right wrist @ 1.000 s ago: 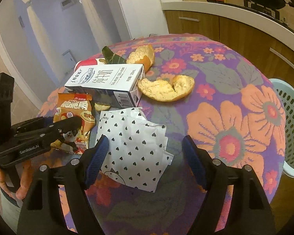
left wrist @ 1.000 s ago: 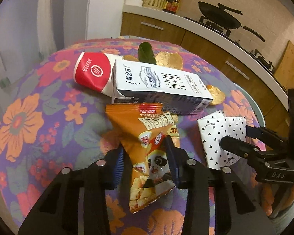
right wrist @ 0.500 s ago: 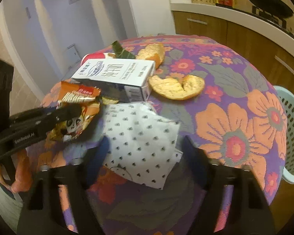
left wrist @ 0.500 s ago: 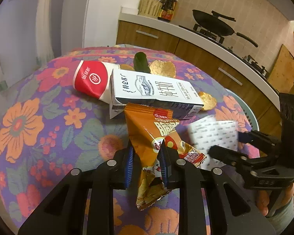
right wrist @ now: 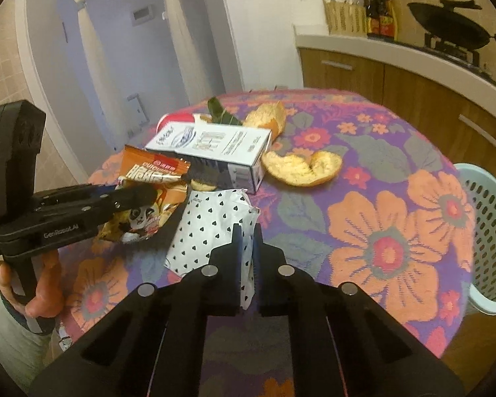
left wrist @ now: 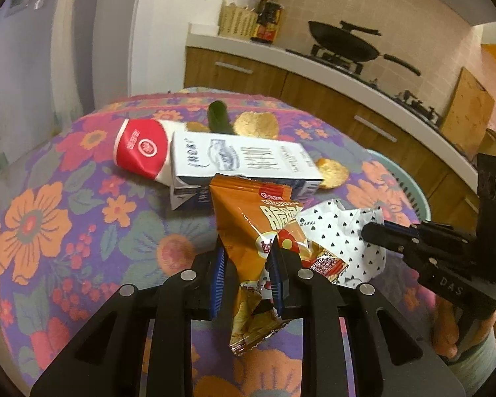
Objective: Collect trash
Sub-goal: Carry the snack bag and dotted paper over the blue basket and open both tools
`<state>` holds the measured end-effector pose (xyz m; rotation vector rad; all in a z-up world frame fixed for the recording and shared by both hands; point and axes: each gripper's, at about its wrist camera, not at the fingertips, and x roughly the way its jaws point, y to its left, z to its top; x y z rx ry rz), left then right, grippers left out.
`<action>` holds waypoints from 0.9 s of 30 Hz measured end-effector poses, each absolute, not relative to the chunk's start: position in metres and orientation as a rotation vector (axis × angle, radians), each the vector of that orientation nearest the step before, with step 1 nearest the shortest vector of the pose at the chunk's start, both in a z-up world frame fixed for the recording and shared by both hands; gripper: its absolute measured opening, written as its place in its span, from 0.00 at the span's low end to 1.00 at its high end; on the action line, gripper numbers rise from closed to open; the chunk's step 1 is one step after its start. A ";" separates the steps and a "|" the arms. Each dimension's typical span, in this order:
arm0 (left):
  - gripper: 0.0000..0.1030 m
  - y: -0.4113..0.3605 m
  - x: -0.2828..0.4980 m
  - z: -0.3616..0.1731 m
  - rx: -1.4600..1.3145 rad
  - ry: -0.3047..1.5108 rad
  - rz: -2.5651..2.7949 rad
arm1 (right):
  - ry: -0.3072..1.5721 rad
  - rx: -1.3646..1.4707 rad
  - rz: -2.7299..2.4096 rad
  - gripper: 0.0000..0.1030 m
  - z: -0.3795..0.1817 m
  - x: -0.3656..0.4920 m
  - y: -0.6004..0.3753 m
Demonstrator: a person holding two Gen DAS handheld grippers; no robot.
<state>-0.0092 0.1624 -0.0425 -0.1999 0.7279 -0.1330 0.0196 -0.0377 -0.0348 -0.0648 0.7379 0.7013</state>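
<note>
Orange snack bag pinched in our left hand-held gripper, frame center; right hand-held gripper clamps heart-print paper over table.

A: Left gripper went from open to clamped on the snack bag, bag now lifted.
B: Right gripper also closed, on the heart-print wrapper; probably raised off the tablecloth.
</note>
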 end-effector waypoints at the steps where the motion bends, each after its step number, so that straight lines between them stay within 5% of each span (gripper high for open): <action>1: 0.21 0.162 -0.011 -0.040 -0.210 0.719 -0.155 | 0.725 -0.066 0.694 0.04 -0.032 0.018 -0.041; 27: 0.21 -0.005 0.060 0.046 0.015 0.603 -0.398 | 0.512 0.145 0.330 0.04 0.025 0.047 -0.231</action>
